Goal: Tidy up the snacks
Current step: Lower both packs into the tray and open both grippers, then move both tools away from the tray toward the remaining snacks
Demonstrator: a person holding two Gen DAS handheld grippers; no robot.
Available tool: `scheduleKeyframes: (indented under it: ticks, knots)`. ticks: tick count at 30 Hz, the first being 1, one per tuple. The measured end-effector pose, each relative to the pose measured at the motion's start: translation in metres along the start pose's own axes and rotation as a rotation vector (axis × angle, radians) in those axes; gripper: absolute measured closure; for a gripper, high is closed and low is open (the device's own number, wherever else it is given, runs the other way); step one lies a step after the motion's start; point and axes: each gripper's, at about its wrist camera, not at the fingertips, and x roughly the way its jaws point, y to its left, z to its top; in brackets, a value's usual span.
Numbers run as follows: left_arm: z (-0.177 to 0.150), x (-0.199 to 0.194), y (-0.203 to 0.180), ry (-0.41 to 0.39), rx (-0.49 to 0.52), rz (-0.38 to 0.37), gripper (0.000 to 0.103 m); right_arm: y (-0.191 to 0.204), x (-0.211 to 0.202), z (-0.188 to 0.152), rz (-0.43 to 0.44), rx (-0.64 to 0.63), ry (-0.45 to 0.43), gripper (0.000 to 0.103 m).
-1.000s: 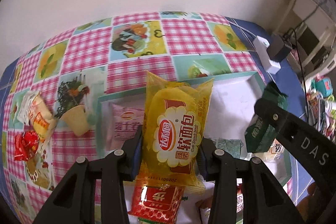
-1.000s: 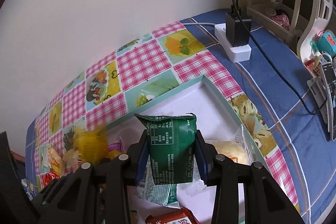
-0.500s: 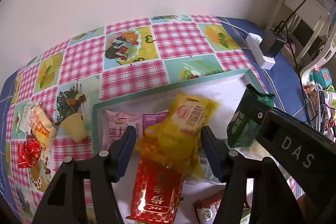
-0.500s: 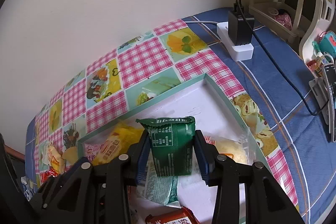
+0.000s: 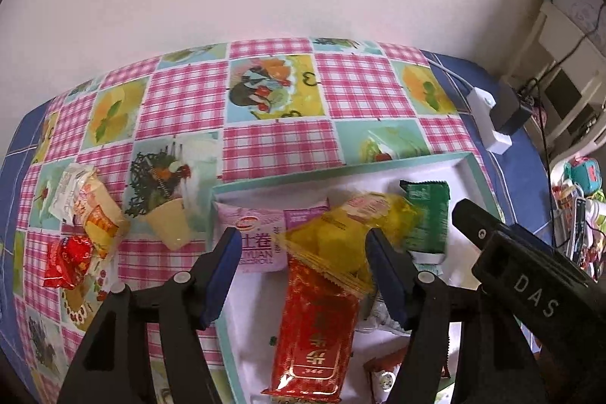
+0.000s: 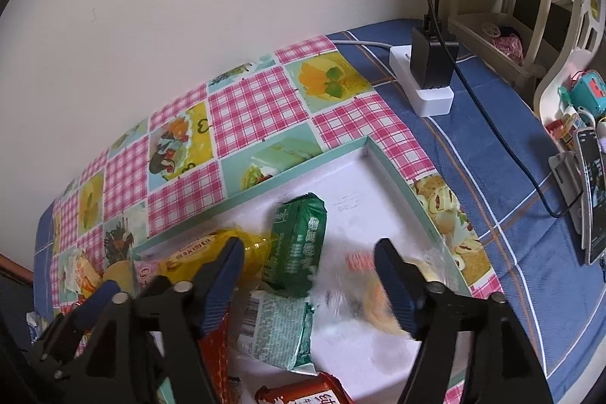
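A white tray with a teal rim (image 5: pixel 341 173) (image 6: pixel 295 173) lies on the checked tablecloth and holds several snack packets. My left gripper (image 5: pixel 305 271) hangs over it, its jaws opening, and the yellow bread packet (image 5: pixel 352 233) (image 6: pixel 227 248) lies loose below them across a red packet (image 5: pixel 318 328) and a pink packet (image 5: pixel 257 237). My right gripper (image 6: pixel 308 275) also has its jaws opening. The dark green packet (image 6: pixel 297 245) (image 5: pixel 428 222) lies free in the tray beneath them, resting partly on a pale green packet (image 6: pixel 276 332).
Loose snacks remain on the cloth at the left: an orange-and-white packet (image 5: pixel 91 207) and a red one (image 5: pixel 68 260). A white power strip with a black adapter (image 6: pixel 428 78) and its cable sit on the blue cloth at the right. A shelf stands beyond.
Both grippers have gone from shut to open. The yellow bread packet dropped from the left gripper into the tray; the dark green packet fell out of the right gripper and tipped over beside it.
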Motion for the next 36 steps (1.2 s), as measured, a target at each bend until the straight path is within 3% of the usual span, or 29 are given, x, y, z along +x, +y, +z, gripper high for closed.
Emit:
scheduleKeyframes:
  ticks: [9, 12, 19, 23, 28, 36]
  knots:
    - [0.003, 0.004, 0.027, 0.006, -0.092, 0.049, 0.033, 0.002, 0.005, -0.001, -0.027, -0.020, 0.013, 0.013]
    - [0.003, 0.005, 0.036, -0.002, -0.116, 0.075, 0.013, 0.005, 0.008, -0.002, -0.029, -0.034, 0.022, 0.009]
    - [0.005, 0.007, 0.050, -0.014, -0.160, 0.100, 0.012, 0.012, 0.010, -0.003, -0.042, -0.073, 0.023, 0.000]
    - [0.005, 0.009, 0.059, -0.015, -0.191, 0.114, 0.012, 0.014, 0.011, -0.005, -0.050, -0.093, 0.026, 0.000]
    - [0.005, 0.007, 0.070, -0.027, -0.219, 0.115, 0.001, 0.017, 0.009, -0.007, -0.071, -0.111, 0.022, 0.000]
    - [0.002, 0.001, 0.075, -0.001, -0.184, 0.114, 0.001, 0.021, 0.005, -0.016, -0.088, -0.129, 0.035, 0.000]
